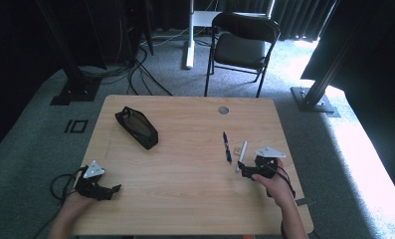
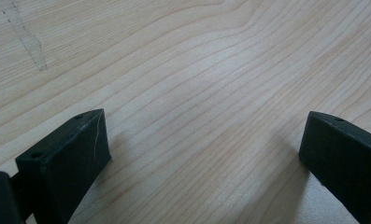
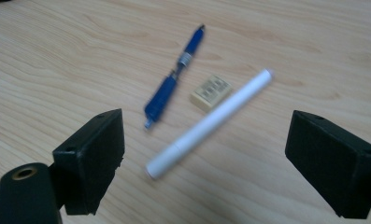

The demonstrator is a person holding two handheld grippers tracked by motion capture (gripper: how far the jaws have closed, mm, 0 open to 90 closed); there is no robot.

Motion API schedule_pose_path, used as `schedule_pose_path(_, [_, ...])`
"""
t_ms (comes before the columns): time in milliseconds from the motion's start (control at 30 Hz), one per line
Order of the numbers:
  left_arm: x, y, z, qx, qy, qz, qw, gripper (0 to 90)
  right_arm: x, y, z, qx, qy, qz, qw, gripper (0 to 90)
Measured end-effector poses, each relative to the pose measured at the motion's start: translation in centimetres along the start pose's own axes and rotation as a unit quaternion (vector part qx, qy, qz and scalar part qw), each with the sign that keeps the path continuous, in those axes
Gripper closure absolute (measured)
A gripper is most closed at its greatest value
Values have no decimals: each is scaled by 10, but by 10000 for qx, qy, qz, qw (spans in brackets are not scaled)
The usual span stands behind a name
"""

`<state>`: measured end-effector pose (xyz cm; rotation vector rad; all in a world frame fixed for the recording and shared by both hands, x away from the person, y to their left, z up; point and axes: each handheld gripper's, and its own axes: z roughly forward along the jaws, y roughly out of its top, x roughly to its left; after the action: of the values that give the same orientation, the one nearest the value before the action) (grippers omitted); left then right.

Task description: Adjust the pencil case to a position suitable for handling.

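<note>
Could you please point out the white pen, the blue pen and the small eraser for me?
white pen [image 3: 211, 122], right gripper view, middle of its barrel.
blue pen [image 3: 174, 79], right gripper view, barrel just below the silver ring.
eraser [image 3: 210, 91], right gripper view, its top face.

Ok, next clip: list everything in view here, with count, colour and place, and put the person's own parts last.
white pen: 1, white, right part of the table, ahead of the right tongs
blue pen: 1, blue, just left of the white pen
eraser: 1, beige, between the two pens
pencil case: 1, black, left far part of the table
table: 1, light wood, centre
folding chair: 1, black, on the carpet beyond the table
left tongs: 1, black, open, near left corner of the table
right tongs: 1, black, open, aimed at the white pen
hands: 2, one on each tongs
</note>
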<state>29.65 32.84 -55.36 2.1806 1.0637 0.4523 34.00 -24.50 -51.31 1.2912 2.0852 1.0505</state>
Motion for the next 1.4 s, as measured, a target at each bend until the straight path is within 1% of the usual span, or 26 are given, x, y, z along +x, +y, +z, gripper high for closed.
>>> schedule_pose_path(233, [0,0,0,0,1,-2,10000,21,13,14,9,-58,162,-111,9998,117])
schedule_pose_path(267, [0,0,0,0,1,-2,10000,20,13,14,9,-58,162,-111,9998,117])
schedule_pose_path(333, [0,0,0,0,1,-3,10000,21,17,18,11,-71,184,-184,9996,117])
schedule_pose_path(500, [0,0,0,-1,1,-3,10000,21,26,25,19,-93,304,-256,9992,117])
schedule_pose_path(533, [0,0,0,-1,1,-3,10000,21,26,25,19,-93,304,-256,9992,117])
schedule_pose_path(567, [0,0,0,1,1,-2,10000,20,33,29,24,-83,379,-327,9987,117])
schedule_pose_path(700, [0,0,0,0,1,-2,10000,20,38,32,29,-88,426,-353,9984,117])
schedule_pose_path(767, [0,0,0,1,0,-2,10000,20,41,34,32,-101,493,-334,9982,117])
schedule_pose_path(833, [0,0,0,-1,1,-3,10000,20,45,36,35,-100,553,-408,9976,117])
schedule_pose_path(900, [0,0,0,1,1,-3,10000,20,49,38,37,-104,608,-399,9973,117])
schedule_pose_path(933, [0,0,0,0,0,-3,10000,20,51,39,39,-107,624,-431,9971,117])
schedule_pose_path(967, [0,0,0,0,1,-4,10000,20,53,40,40,-97,634,-450,9969,137])
schedule_pose_path(1067, [0,0,0,-1,0,-3,10000,21,59,45,45,-118,686,-507,9963,139])
schedule_pose_path(1100, [0,0,0,-1,0,-3,10000,21,59,45,45,-118,686,-507,9963,139])
schedule_pose_path(1133, [0,0,0,0,1,-3,10000,21,66,50,50,-149,762,-571,9953,139])
schedule_pose_path(1267, [0,0,0,-1,1,-3,10000,21,77,57,58,-121,846,-642,9943,139])
schedule_pose_path(1300, [0,0,0,-1,1,-3,10000,21,77,57,58,-121,846,-642,9943,139])
schedule_pose_path(1333, [0,0,0,0,1,-2,10000,20,82,60,61,-140,893,-723,9933,138])
schedule_pose_path(1400, [0,0,0,0,1,0,10000,21,87,63,65,-150,948,-736,9927,139])
